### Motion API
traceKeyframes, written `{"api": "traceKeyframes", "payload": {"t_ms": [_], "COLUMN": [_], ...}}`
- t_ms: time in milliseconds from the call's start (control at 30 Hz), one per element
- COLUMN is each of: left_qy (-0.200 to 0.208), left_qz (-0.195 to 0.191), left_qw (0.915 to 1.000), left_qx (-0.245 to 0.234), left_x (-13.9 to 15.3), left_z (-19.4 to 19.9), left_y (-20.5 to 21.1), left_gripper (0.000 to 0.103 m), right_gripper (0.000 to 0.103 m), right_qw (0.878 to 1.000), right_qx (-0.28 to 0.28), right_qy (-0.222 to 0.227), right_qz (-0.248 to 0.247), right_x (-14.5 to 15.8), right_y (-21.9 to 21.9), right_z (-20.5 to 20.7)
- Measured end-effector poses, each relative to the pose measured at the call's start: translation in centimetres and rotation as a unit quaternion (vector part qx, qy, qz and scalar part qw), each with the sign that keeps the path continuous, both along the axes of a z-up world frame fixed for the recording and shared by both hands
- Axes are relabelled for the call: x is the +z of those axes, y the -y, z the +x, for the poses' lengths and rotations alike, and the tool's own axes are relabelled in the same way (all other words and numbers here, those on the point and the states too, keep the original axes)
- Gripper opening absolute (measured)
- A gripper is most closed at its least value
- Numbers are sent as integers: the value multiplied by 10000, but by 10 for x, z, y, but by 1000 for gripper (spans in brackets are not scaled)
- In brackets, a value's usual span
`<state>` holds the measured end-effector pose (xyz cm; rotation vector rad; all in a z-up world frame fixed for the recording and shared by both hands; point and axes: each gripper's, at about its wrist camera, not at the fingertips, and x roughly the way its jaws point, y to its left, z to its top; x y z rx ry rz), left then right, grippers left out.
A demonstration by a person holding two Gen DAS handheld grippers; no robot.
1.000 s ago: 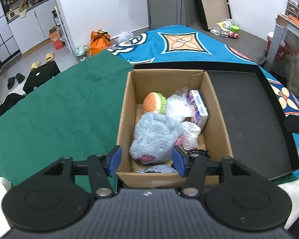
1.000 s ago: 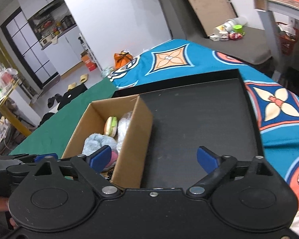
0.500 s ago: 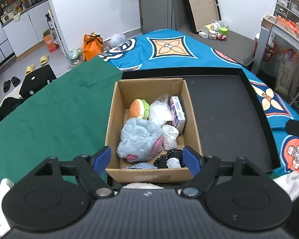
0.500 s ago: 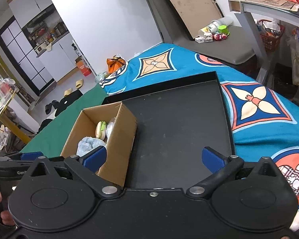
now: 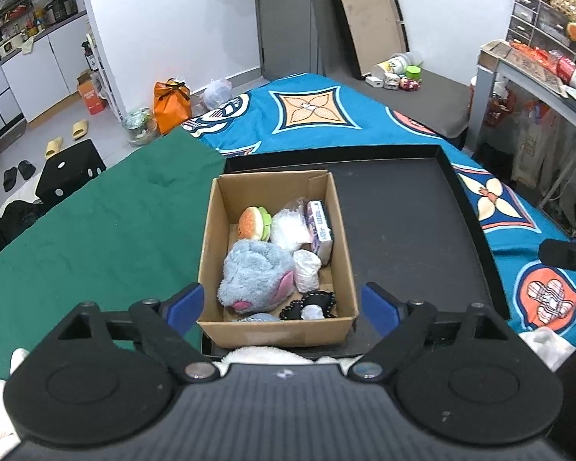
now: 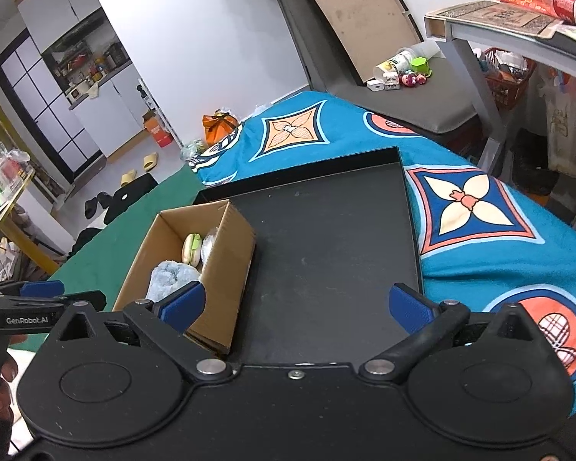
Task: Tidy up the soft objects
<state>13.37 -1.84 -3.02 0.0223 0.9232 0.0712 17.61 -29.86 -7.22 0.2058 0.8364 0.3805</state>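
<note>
A cardboard box stands at the left end of a black tray. In it lie a blue plush toy, a burger plush, a clear plastic bag, a small purple pack, a white bundle and a black lacy item. My left gripper is open and empty, above the box's near edge. My right gripper is open and empty over the tray, right of the box.
The tray lies on a bed with a green cloth on the left and a blue patterned cover beyond and right. White fabric lies at the box's near side. A grey table stands at the right.
My left gripper has opened wide and pulled back and up from the blue plush toy, which stays in the box. My right gripper has also risen and drawn back.
</note>
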Motion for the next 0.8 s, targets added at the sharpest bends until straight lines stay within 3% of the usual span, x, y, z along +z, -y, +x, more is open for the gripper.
{"api": "traceKeyframes", "payload": {"t_ms": [700,800], "left_qy": [387,491], "left_qz": [-272,-172], "left_qw": [9985,9983], "left_qx": [-276,-265], "left_x": [48,54], "left_z": [-52,-59], "left_y": [22,26], "left_gripper": [92,92], "right_gripper": [103,103], "right_qw": [9992,9990], "right_qx": [161,178], "right_qy": [355,411], "right_qz": [-24,-32], "right_x": [49,56], "right_y": [12,13], "right_z": [-36,-43]}}
